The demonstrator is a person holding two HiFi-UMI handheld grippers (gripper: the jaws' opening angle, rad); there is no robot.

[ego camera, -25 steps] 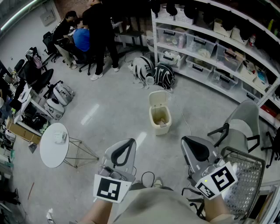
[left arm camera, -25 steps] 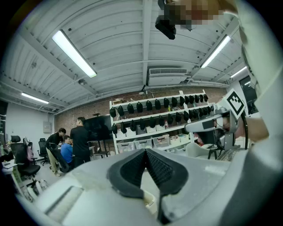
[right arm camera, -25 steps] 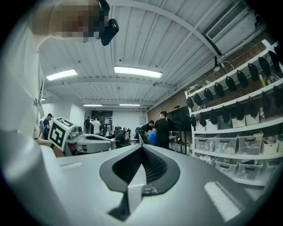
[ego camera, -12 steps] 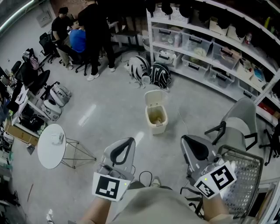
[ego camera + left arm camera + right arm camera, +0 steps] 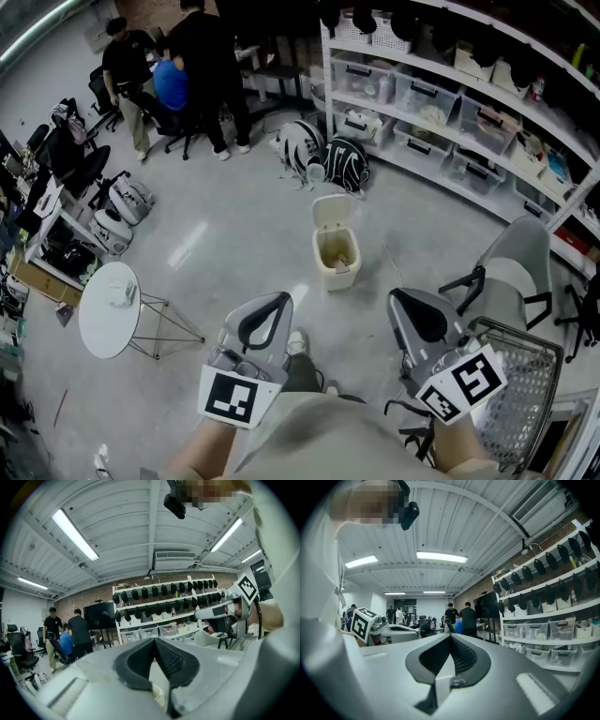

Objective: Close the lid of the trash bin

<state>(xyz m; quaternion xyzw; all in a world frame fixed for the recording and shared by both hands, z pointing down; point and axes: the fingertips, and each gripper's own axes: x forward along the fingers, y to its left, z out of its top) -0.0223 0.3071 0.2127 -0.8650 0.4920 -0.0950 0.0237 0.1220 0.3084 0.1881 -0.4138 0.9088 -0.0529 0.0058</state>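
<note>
Fingers [image 5: 174,660] on my left gripper [image 5: 265,314] are pressed together on nothing, and my right gripper [image 5: 417,314] matches. The trash bin [image 5: 336,262] stands on the floor [image 5: 234,234] ahead of both, its lid [image 5: 334,212] raised. Backpacks [image 5: 328,159] lie beyond the bin, and a round white table [image 5: 111,309] is well to its left.

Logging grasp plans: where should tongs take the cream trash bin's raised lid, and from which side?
Probably the free top edge of the raised lid, from above: it stands upright at the far rim of the cream plastic trash bin.
</note>
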